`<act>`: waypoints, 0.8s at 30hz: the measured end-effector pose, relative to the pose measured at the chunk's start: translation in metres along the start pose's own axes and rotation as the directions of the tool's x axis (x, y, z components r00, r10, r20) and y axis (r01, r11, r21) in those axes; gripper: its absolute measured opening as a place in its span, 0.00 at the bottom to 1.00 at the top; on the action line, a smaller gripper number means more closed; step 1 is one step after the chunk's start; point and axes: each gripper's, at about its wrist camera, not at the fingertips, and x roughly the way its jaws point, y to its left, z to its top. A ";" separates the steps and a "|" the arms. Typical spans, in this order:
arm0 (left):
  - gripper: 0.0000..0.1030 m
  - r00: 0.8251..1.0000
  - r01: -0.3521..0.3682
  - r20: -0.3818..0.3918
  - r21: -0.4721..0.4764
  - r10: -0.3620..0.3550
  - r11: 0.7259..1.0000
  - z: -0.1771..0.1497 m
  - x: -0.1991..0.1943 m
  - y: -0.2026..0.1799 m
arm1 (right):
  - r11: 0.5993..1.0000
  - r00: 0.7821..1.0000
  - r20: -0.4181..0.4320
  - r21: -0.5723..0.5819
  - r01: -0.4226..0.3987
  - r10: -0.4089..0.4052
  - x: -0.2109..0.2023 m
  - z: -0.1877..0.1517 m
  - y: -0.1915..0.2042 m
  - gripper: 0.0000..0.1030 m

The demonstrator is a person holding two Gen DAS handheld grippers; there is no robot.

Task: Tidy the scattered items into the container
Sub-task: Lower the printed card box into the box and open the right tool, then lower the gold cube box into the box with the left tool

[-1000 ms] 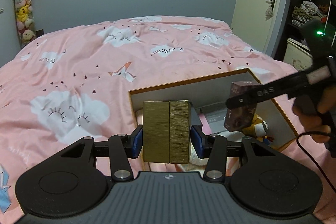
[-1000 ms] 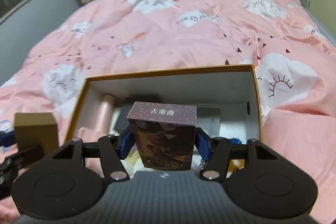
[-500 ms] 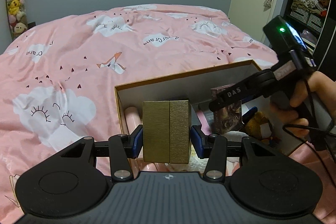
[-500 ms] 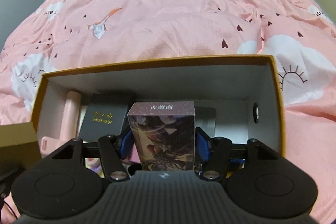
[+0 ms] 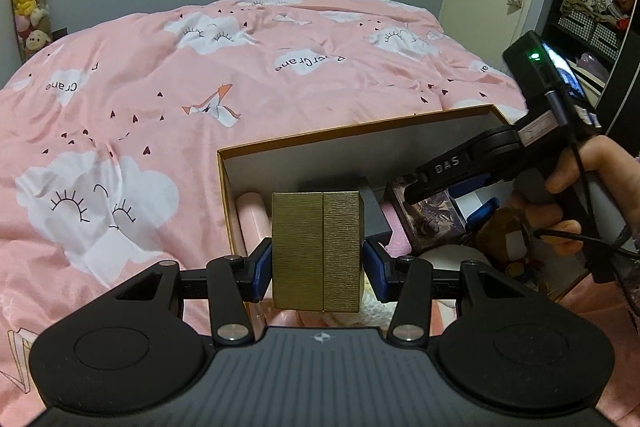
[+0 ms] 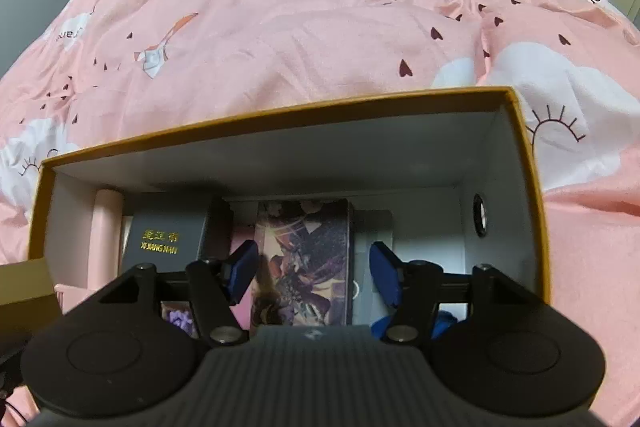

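Change: right gripper has spread its jaws since half a second ago, when they pinched the purple box; that box now lies flat on the things in the container, with a gap to each blue pad.
Right gripper: released, holding nothing, reaching down into the container; in the left view it enters from 3 o'clock, gripped by the person's hand.
Left gripper: clenched on the gold box, which stands upright between the pads, over the container's near-left corner.
Container: orange rim, white walls, sitting on the pink duvet; in the right view it fills the middle.
Inside, right view: pink tube along the left wall at 9 o'clock; black box with gold lettering just beside it; purple box at centre; something blue at 5 o'clock, unclear what.
Inside, left view: brown plush at 4 o'clock, under the right gripper.
Gold box, right view: a corner shows at 8 o'clock.
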 end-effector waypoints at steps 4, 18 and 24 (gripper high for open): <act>0.53 1.000 0.002 -0.004 -0.001 -0.002 1.000 0.000 0.002 0.000 | 0.999 1.000 -0.009 0.023 -0.022 0.022 -0.004 -0.007 -0.001 0.51; 0.53 0.999 0.032 0.014 0.055 -0.033 0.998 0.005 0.005 -0.017 | 0.993 0.985 0.170 -0.122 -0.009 0.030 -0.061 -0.038 0.010 0.43; 0.53 1.000 0.014 0.013 0.165 -0.016 0.986 -0.001 0.012 -0.041 | 0.985 0.972 0.156 -0.035 -0.172 0.175 -0.084 -0.062 0.001 0.52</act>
